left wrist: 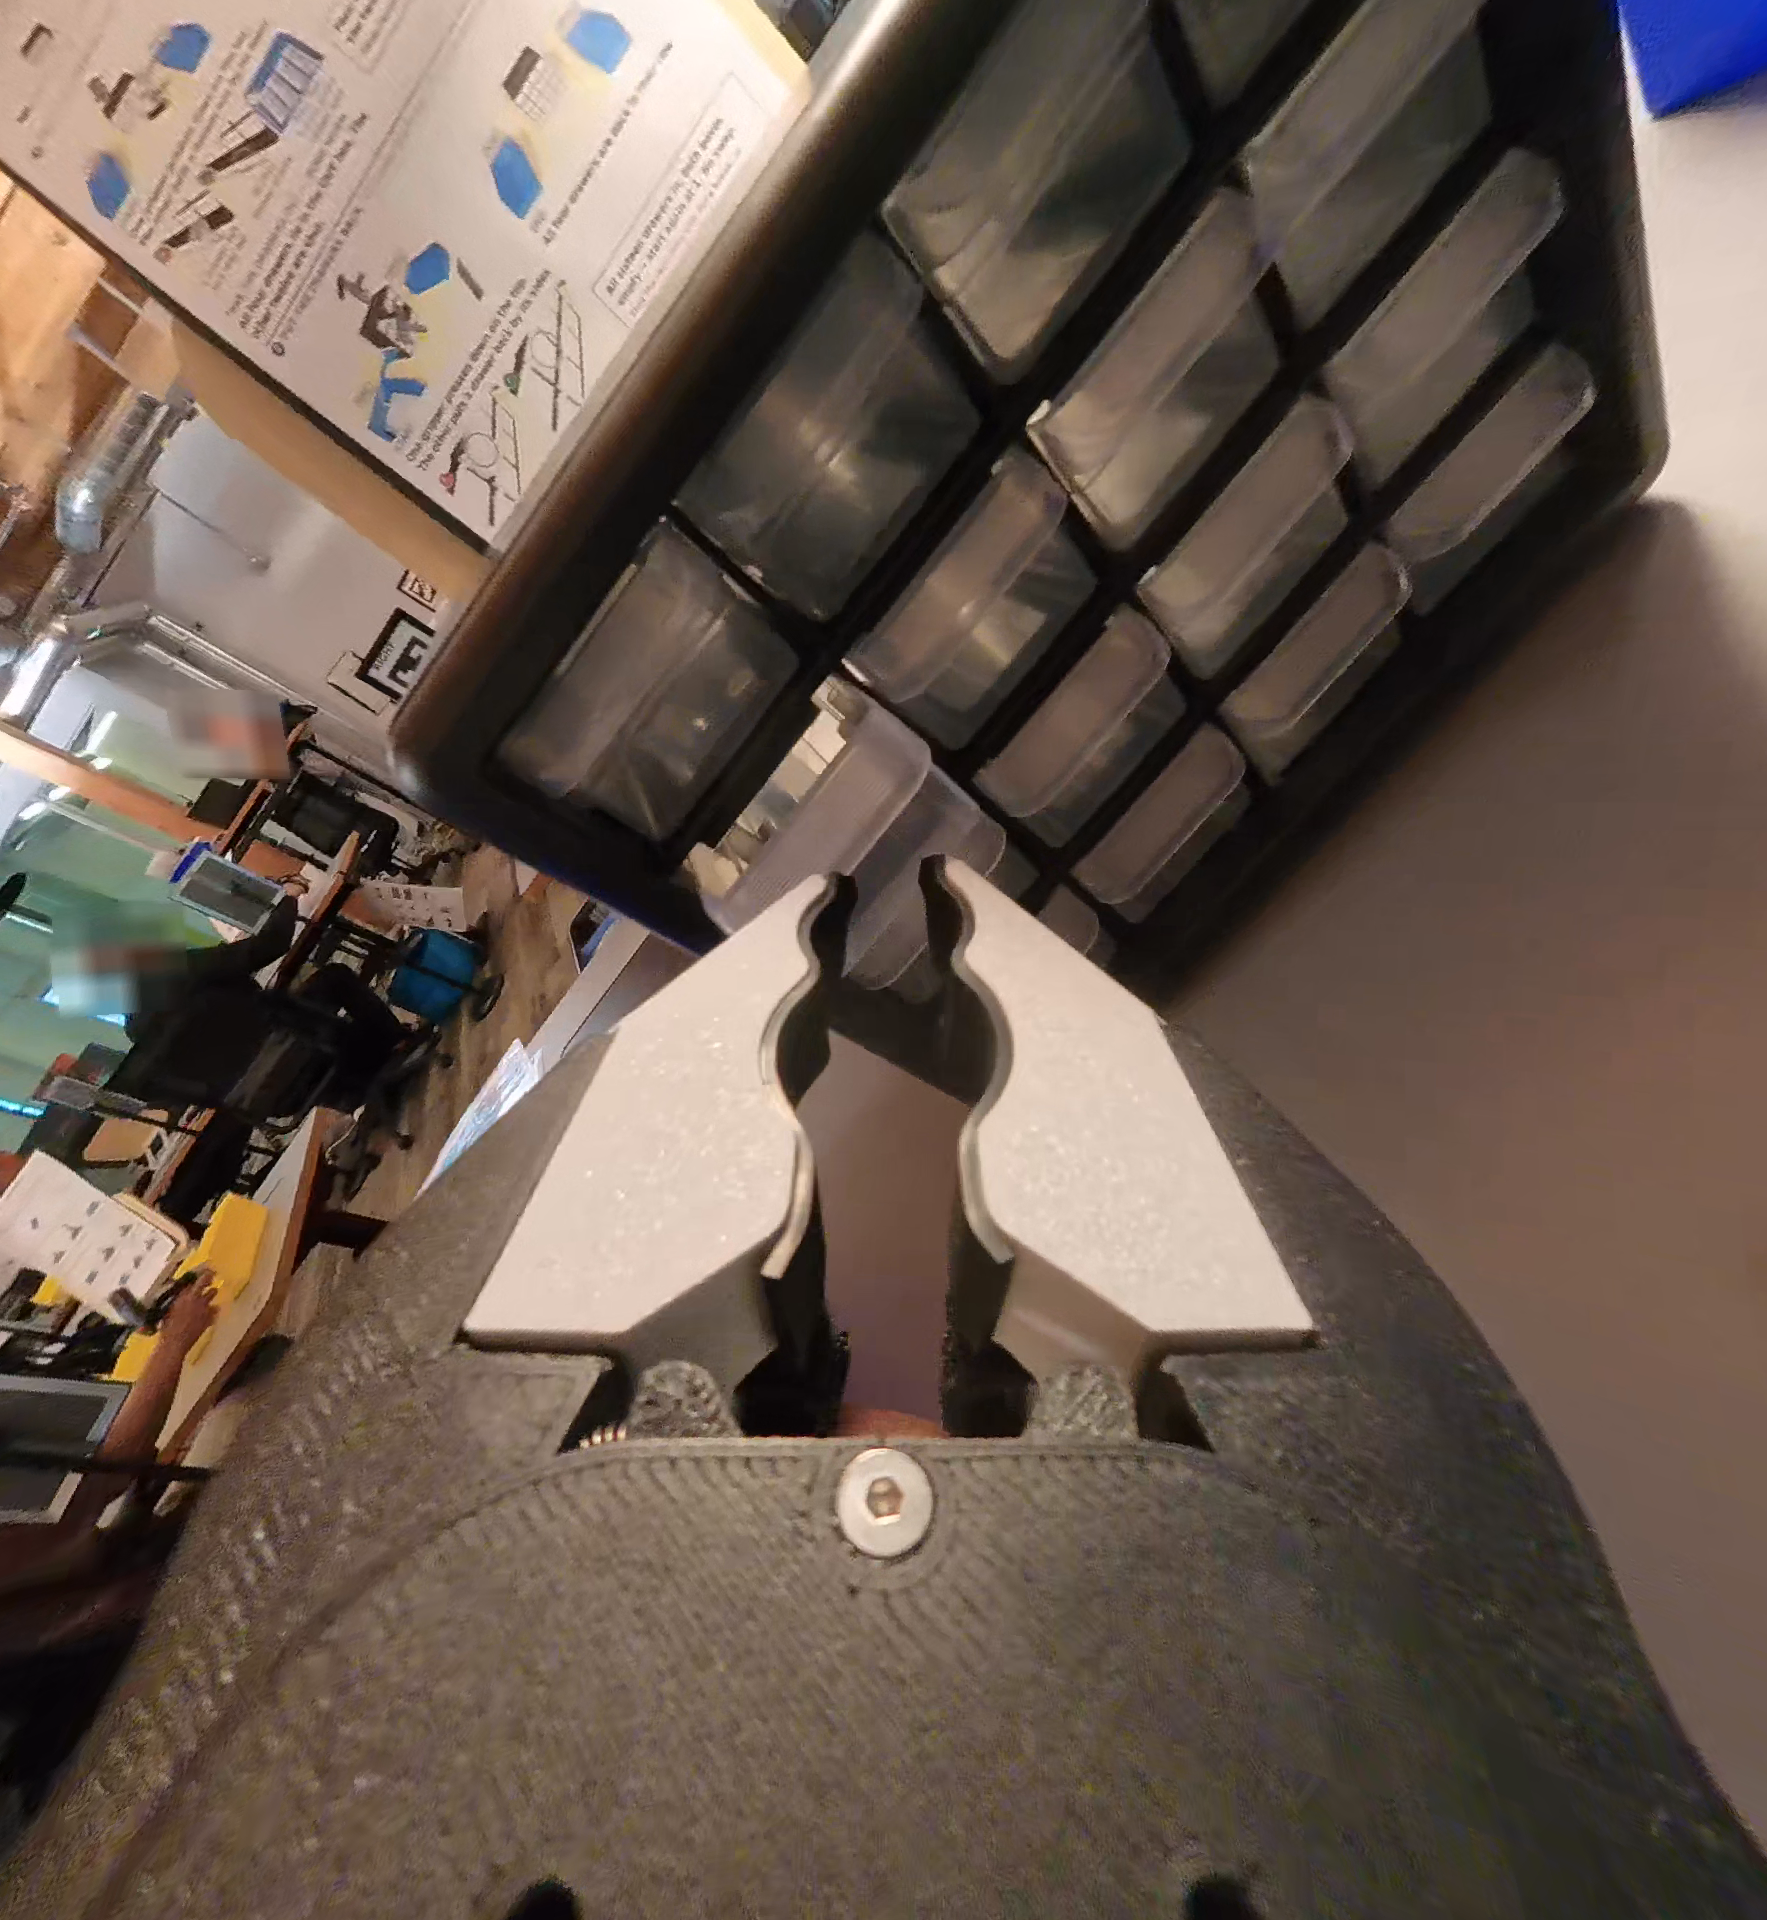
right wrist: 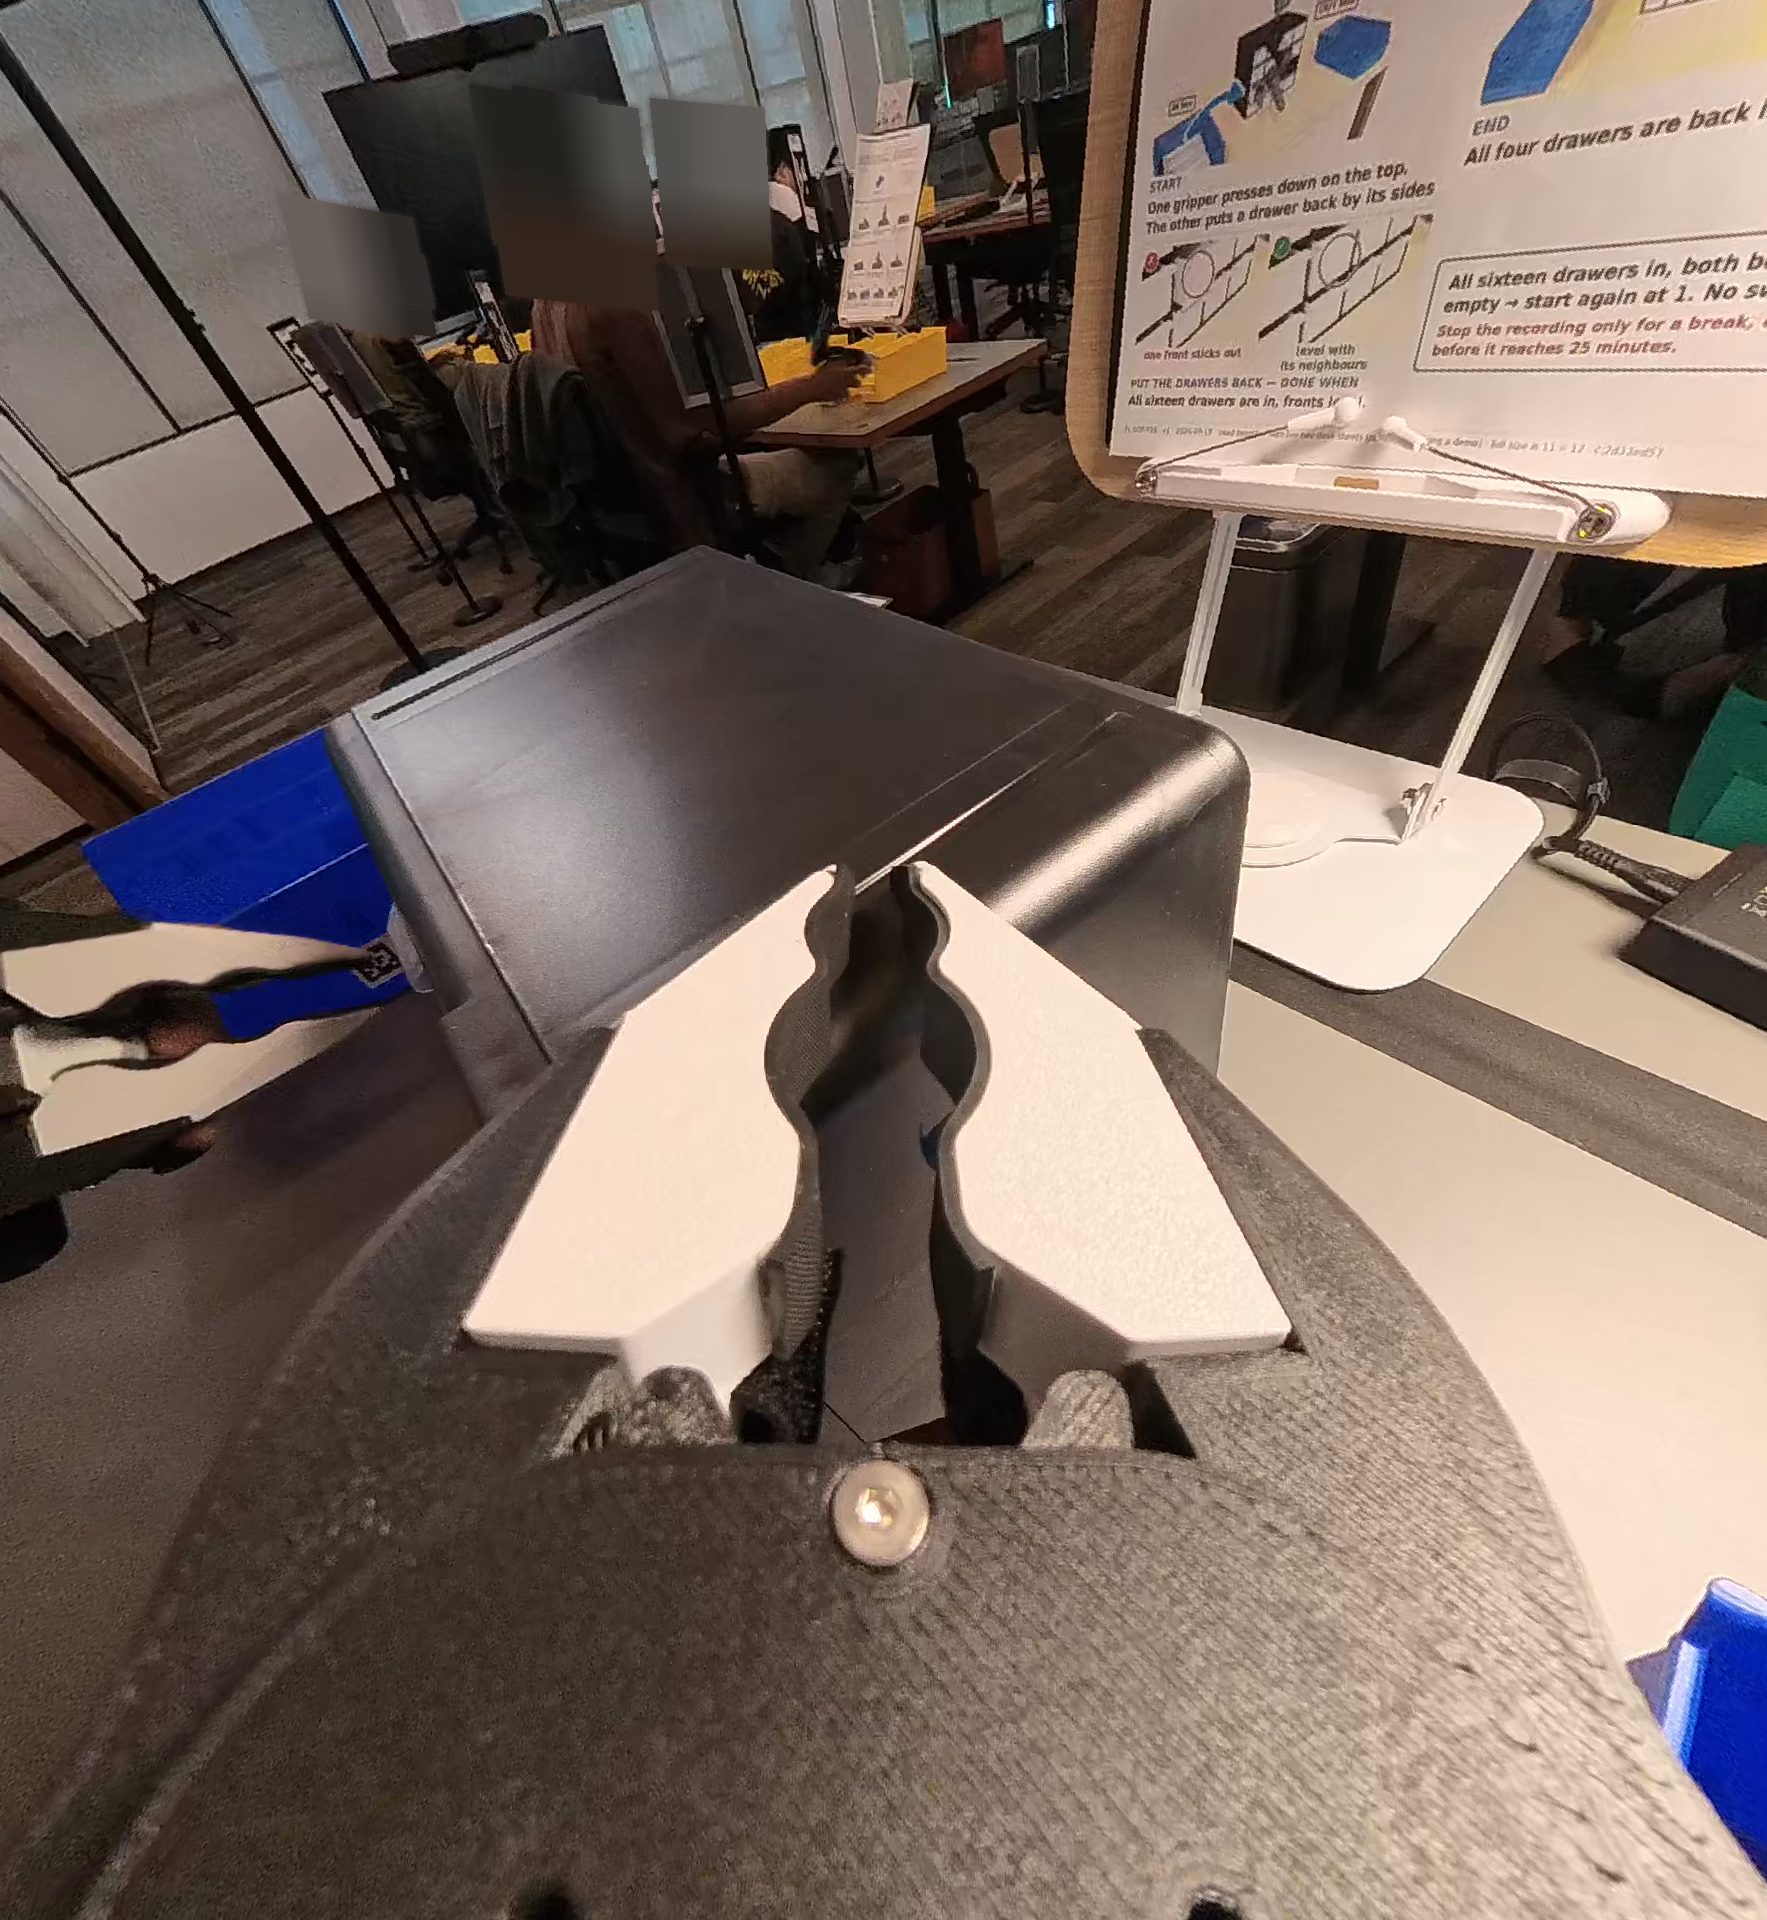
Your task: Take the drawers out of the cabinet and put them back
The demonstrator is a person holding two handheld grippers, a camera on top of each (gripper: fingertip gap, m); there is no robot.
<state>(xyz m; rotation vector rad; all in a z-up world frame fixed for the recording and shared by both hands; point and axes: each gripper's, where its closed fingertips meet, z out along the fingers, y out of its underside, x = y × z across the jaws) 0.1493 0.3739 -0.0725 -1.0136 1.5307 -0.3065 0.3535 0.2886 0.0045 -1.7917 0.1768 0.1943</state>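
The black cabinet [left wrist: 1627, 312] fills the upper half of the left wrist view, which is rolled to one side; its slots hold several clear drawers. One clear drawer [left wrist: 858, 790] at the near edge sticks out of its slot. My left gripper [left wrist: 889, 878] is shut on that drawer's front handle [left wrist: 884, 935], with a fingertip on either side of it. In the right wrist view my right gripper [right wrist: 874, 873] is over the cabinet's flat black top [right wrist: 754, 748] near its right edge, shut with nothing between the pads. The left gripper [right wrist: 131, 1018] also shows there, blurred, at the cabinet's left side.
A blue bin [right wrist: 224, 862] stands left of the cabinet and another blue bin [right wrist: 1752, 1745] at the near right. An instruction board [right wrist: 1481, 208] on a white stand [right wrist: 1378, 883] is behind on the right, beside a black power brick [right wrist: 1752, 935]. People sit at desks beyond.
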